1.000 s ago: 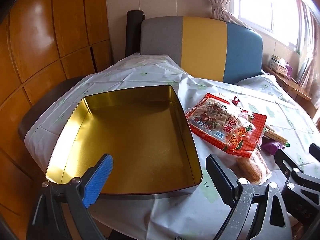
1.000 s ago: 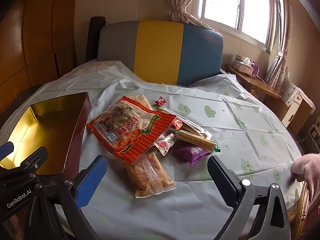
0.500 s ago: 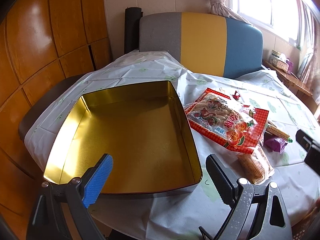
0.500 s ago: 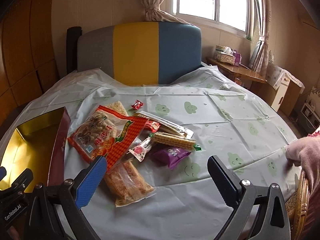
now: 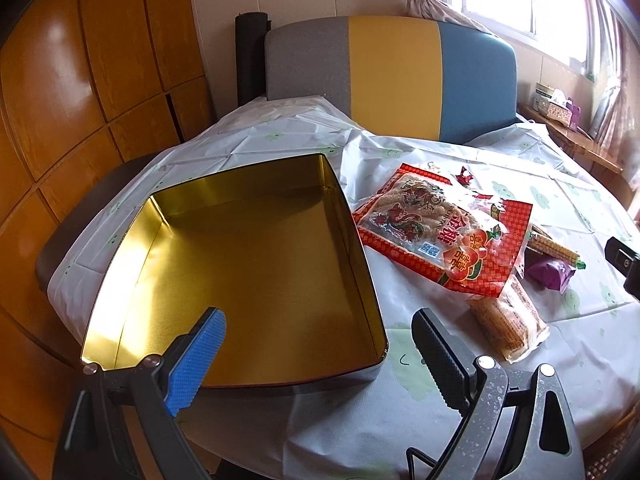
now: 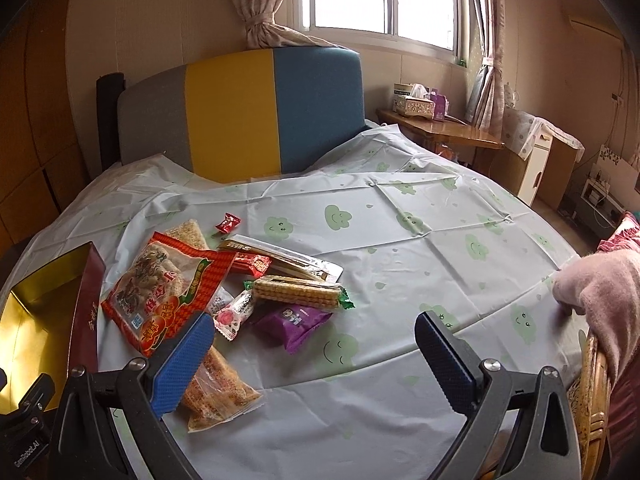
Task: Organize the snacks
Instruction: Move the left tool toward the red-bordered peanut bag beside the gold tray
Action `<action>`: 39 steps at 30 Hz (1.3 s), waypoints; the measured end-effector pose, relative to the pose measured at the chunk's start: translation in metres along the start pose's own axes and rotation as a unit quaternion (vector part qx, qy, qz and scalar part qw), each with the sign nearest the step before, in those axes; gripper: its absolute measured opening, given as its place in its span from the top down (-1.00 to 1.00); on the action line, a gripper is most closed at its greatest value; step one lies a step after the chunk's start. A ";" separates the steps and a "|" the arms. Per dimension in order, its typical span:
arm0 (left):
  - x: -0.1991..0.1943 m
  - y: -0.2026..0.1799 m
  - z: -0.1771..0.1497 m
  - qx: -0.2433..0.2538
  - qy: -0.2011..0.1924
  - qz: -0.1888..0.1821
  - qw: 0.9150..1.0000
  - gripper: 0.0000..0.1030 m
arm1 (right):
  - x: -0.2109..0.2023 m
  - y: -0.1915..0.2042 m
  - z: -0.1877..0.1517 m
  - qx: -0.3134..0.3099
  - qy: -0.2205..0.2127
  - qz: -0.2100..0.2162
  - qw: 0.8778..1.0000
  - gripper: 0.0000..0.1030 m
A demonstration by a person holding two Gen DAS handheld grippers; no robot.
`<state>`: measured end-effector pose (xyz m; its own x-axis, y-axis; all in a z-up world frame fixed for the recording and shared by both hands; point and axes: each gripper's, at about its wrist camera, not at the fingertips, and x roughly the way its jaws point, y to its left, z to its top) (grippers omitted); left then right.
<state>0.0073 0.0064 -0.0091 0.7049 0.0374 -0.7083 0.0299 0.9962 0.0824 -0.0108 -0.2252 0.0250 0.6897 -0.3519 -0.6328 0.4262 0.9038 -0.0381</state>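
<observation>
An empty gold-lined tin box (image 5: 248,264) sits on the table's left; it also shows in the right wrist view (image 6: 36,312). Right of it lies a pile of snacks: a big red bag (image 5: 444,232) (image 6: 168,292), a clear pack of brown bars (image 5: 508,320) (image 6: 216,392), a purple packet (image 6: 292,320), a wafer roll pack (image 6: 300,296) and small red candies (image 6: 228,223). My left gripper (image 5: 320,348) is open and empty over the tin's near right corner. My right gripper (image 6: 316,356) is open and empty above the table, near the purple packet.
A white tablecloth with green prints (image 6: 420,240) covers the round table. A grey, yellow and blue chair back (image 6: 240,112) stands behind it. A pink-sleeved hand (image 6: 592,288) rests at the table's right edge. Wood panelling (image 5: 80,80) is at the left.
The right gripper has swung to the right and moved away from the left gripper, so the snacks now sit left in its view. The left gripper has barely moved.
</observation>
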 end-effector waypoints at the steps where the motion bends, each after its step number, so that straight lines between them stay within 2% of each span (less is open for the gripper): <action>1: 0.000 -0.001 0.000 0.001 0.000 0.000 1.000 -0.84 | 0.000 0.000 0.000 0.000 0.000 0.000 1.000 -0.97; 20: 0.003 -0.010 0.006 0.015 0.005 -0.004 1.000 -0.84 | 0.015 0.001 -0.006 -0.014 0.024 0.008 1.000 -0.97; 39: 0.003 -0.015 0.011 0.020 0.003 -0.014 1.000 -0.84 | 0.019 0.004 0.004 -0.047 0.021 0.009 0.999 -0.97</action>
<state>0.0173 -0.0089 -0.0046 0.6986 0.0107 -0.7154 0.0773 0.9929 0.0904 0.0057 -0.2294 0.0159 0.6706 -0.3271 -0.6658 0.3555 0.9295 -0.0986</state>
